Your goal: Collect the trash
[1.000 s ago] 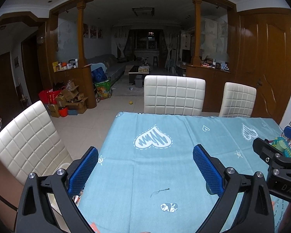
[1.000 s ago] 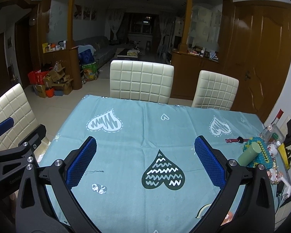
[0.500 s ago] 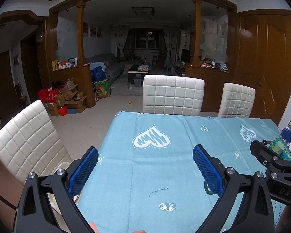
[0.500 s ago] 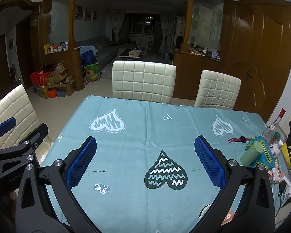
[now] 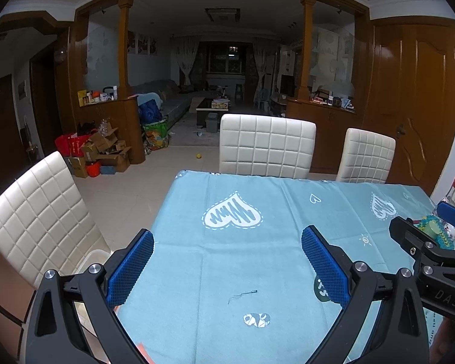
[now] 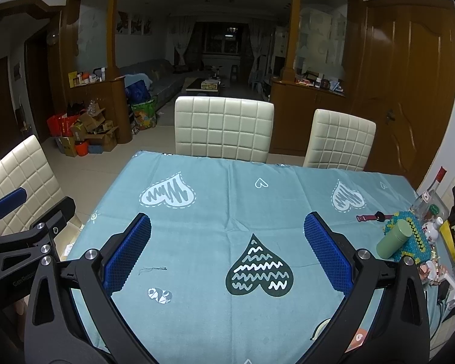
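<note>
- Left wrist view: the left gripper (image 5: 227, 261) hangs above the near part of the table, jaws spread wide, nothing between the blue pads (image 5: 130, 268).
- A small dark thread scrap (image 5: 242, 295) lies on the teal tablecloth (image 5: 257, 242) just below and between the fingertips, apart from both.
- The right gripper (image 5: 433, 242) shows at the right edge of this view.
- Against half a second ago, the table sits slightly lower and further left in frame; the jaw opening is unchanged.
- Right wrist view: the right gripper (image 6: 227, 248) is likewise wide open and holds nothing.
- The thread scrap (image 6: 153, 269) lies just beside the left pad (image 6: 127, 254), not touching.
- At the table's right edge stand a green canister (image 6: 392, 239), a clear bottle (image 6: 427, 195) and a watch (image 6: 374, 217), well apart from the fingers.
- The view has shifted a little since the earlier frame.
- Surroundings: cream quilted chairs (image 6: 224, 127) stand around the table; cardboard boxes (image 6: 91, 133) are piled by a wooden partition, with a dim living room beyond.
</note>
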`<state>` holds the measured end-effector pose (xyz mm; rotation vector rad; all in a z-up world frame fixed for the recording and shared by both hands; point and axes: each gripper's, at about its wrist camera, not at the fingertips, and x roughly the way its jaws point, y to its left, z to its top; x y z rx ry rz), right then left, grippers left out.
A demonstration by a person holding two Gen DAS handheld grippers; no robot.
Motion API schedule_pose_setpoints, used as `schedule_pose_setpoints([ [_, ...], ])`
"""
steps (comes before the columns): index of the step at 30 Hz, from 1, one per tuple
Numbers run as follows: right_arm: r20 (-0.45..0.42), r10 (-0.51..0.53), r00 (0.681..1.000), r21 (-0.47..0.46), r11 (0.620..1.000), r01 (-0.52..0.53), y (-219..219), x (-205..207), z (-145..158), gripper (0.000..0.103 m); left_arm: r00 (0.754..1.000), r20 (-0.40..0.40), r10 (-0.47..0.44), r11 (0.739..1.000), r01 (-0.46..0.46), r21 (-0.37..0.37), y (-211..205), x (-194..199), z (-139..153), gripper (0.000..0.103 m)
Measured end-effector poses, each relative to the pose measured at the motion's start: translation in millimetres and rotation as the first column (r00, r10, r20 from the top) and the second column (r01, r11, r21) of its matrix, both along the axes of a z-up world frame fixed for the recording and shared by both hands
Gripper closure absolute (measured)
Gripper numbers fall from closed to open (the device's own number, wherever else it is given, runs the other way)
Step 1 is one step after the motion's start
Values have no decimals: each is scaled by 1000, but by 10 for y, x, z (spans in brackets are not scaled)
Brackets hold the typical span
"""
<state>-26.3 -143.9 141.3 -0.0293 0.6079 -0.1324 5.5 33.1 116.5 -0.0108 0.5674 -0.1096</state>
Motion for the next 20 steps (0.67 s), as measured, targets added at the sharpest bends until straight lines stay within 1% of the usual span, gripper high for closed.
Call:
schedule_pose_setpoints([
  [8, -9, -12, 1000, 14, 1000, 12, -42, -13, -39, 3, 1000, -18, -7, 1000, 7, -4, -12, -7, -38, 8],
  [20, -17, -18, 1000, 30, 999, 19, -96, -7, -79, 3, 999, -45, -16, 1000, 16, 14, -72, -15, -81, 7],
])
